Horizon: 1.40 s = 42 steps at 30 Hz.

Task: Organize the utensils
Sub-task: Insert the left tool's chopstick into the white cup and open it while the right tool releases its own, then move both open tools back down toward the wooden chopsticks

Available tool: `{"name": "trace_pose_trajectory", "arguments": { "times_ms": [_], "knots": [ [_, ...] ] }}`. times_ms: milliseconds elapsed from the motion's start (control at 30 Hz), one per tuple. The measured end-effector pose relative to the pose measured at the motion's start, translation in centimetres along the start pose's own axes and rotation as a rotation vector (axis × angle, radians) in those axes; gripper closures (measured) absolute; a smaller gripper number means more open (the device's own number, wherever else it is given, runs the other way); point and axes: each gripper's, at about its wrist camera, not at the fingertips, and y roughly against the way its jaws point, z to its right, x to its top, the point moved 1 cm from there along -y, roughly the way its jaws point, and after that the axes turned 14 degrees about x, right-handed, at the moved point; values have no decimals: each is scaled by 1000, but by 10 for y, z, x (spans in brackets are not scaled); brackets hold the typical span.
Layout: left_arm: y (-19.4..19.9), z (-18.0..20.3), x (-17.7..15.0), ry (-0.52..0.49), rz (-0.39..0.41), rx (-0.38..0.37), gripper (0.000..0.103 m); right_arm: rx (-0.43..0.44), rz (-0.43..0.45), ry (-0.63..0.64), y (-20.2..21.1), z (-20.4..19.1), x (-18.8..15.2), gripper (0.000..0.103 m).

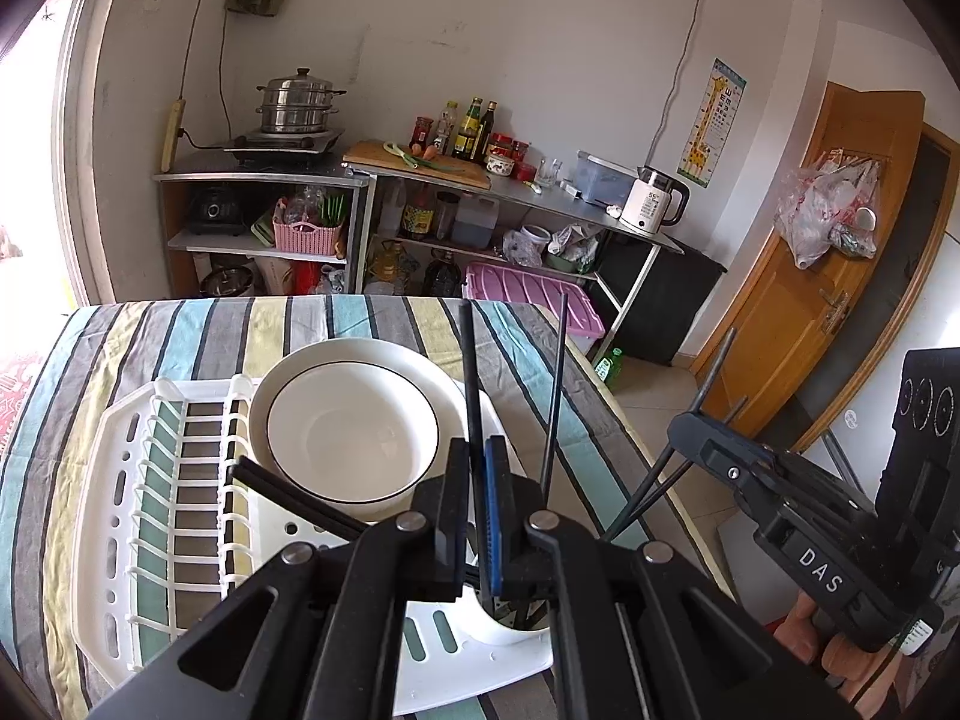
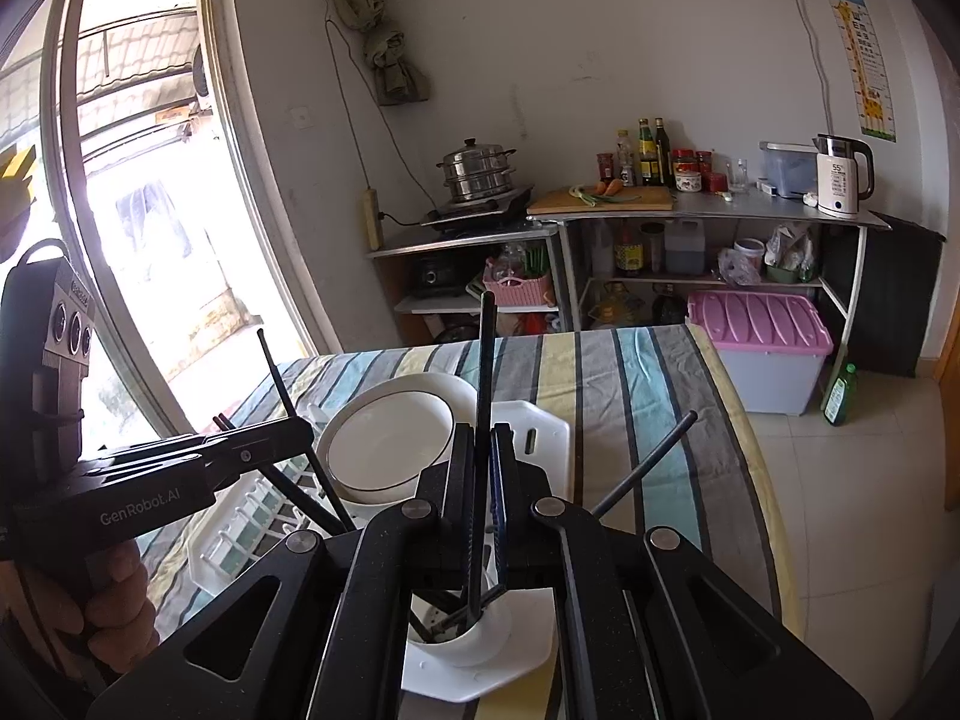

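My left gripper point(image 1: 478, 450) is shut on a black chopstick point(image 1: 471, 372) that stands upright, its lower end down in a white utensil cup point(image 1: 516, 636) at the near corner of the white dish rack point(image 1: 120, 510). My right gripper point(image 2: 483, 438) is likewise shut on a black chopstick point(image 2: 487, 360) whose tip reaches into the same cup point(image 2: 489, 621). Each gripper shows in the other's view: the right one point(image 1: 684, 426) at the right, the left one point(image 2: 300, 426) at the left. Other chopsticks point(image 1: 555, 390) lean out of the cup.
A white bowl with a dark rim point(image 1: 354, 432) sits on a plate in the rack. The rack rests on a striped tablecloth point(image 1: 372, 318). The table's right edge point(image 1: 654, 480) drops to a tiled floor. Shelves with a steamer pot point(image 1: 297, 99) and a kettle point(image 1: 651, 198) line the far wall.
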Motion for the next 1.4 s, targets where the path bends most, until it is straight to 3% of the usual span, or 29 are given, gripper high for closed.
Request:
{"name": "trace_pose_trajectory", "arguments": {
  "times_ms": [133,267,400,600,1167,1400],
  "knots": [
    [0,-2,1,-2,-8,10,97,-9,-11,2,2,-1,0,98],
    [5,-3,-1,-12,1,19,96,-6,-1,8,9,-3,-2,87],
    [17,-6,-10,-20,23,28,88,-8,7,13,19,-7,-7,87],
    [44,-14,-28,-29,59,52,88,-10,22,28,45,-20,-21,87],
    [136,-40,-140,-42,142,112,88,13,21,93,119,-85,-115,87],
    [158,-54,-188,-35,143,175,88,41,13,87,139,-103,-151,86]
  ]
}}
